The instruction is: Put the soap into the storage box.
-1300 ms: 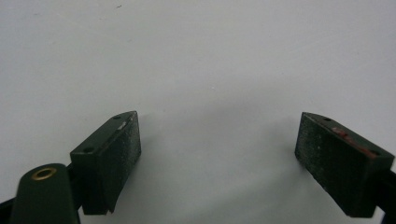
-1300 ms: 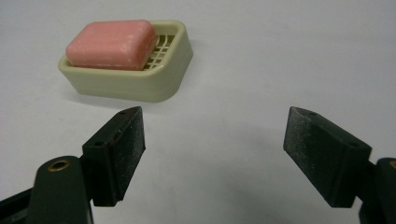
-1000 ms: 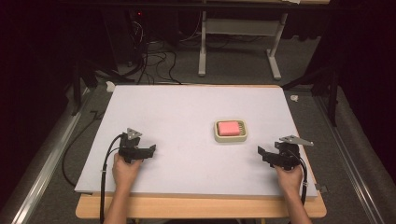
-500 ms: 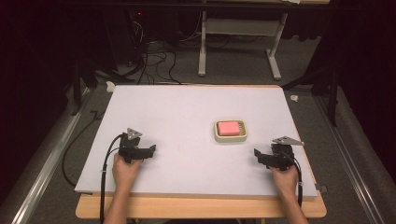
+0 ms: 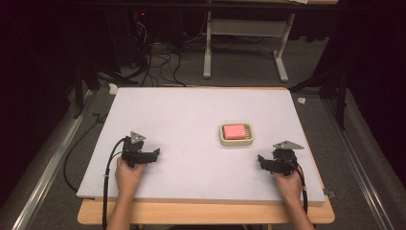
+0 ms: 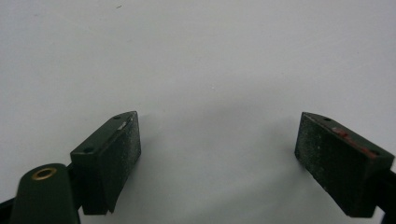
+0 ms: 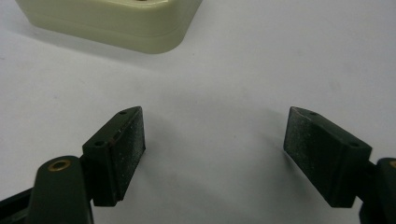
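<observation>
- Step in hand, as I read it: approach. Nothing is gripped, and the cream tray with the pink block in it is the thing nearest the right hand-held gripper.
- Tray sits right of centre on the white desk, flat, block lying inside it. Nothing else on the board.
- Right hand-held gripper: low over the desk near the right front, just beside the tray but not touching. In the right gripper view the jaws stand apart with only bare desk between the pads; the tray's rounded corner is ahead and to the left of the gap.
- Left hand-held gripper: well apart from the tray, at the left front. Left gripper view shows the jaws spread, pads over bare desk, holding nothing.
- Next move, my call: right hand goes forward and left to bring the tray or block between the jaws. The tray looks wide beside the current gap, so a wider opening is probably needed, or go for the block.
- Risk: a low approach could shove the tray instead of straddling it.
</observation>
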`<state>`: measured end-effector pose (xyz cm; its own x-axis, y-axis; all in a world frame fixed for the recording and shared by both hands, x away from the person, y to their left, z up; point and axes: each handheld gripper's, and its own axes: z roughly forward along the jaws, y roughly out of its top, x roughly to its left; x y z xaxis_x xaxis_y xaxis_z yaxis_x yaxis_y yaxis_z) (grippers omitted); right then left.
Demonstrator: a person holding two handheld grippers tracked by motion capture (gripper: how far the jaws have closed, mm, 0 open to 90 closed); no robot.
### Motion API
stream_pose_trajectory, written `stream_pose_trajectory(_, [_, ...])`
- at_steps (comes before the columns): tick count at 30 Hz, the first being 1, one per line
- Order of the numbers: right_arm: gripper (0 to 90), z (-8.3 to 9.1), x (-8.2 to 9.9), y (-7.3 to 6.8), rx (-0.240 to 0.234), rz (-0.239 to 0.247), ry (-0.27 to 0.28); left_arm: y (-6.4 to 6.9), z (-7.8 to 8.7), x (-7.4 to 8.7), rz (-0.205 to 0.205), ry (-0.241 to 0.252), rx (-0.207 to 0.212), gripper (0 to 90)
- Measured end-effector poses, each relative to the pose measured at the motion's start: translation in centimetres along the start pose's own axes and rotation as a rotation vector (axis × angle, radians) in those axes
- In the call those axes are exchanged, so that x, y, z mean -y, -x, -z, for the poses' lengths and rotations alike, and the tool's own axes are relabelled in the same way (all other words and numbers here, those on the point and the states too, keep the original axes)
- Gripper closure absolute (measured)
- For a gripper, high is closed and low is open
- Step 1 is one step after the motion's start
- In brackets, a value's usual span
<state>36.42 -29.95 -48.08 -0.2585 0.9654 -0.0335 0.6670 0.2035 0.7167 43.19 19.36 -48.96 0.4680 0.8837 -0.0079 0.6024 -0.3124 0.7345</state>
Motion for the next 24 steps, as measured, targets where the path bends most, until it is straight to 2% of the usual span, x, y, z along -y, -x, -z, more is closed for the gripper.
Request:
stream_pose_trajectory(3, [20.7,-0.07,-0.01,-0.12,0.008,0.01,-0.005,0.0,0.0,0.0,0.0,0.0,0.0,14.9])
stream_pose_trajectory(7, [20.2,-0.16,0.02,0.17,-0.012,-0.012,-0.01,0.02,0.0,0.0,0.0,0.0,-0.002,14.9])
stream_pose_trajectory(11, [19.9,-0.2,0.07,0.19,-0.023,-0.003,-0.007,0.03,0.01,0.01,-0.001,0.0,-0.002,14.9])
stream_pose_trajectory(24, [19.6,-0.21,0.07,0.17,-0.025,-0.004,-0.008,0.0,0.0,0.0,0.0,0.0,0.0,14.9])
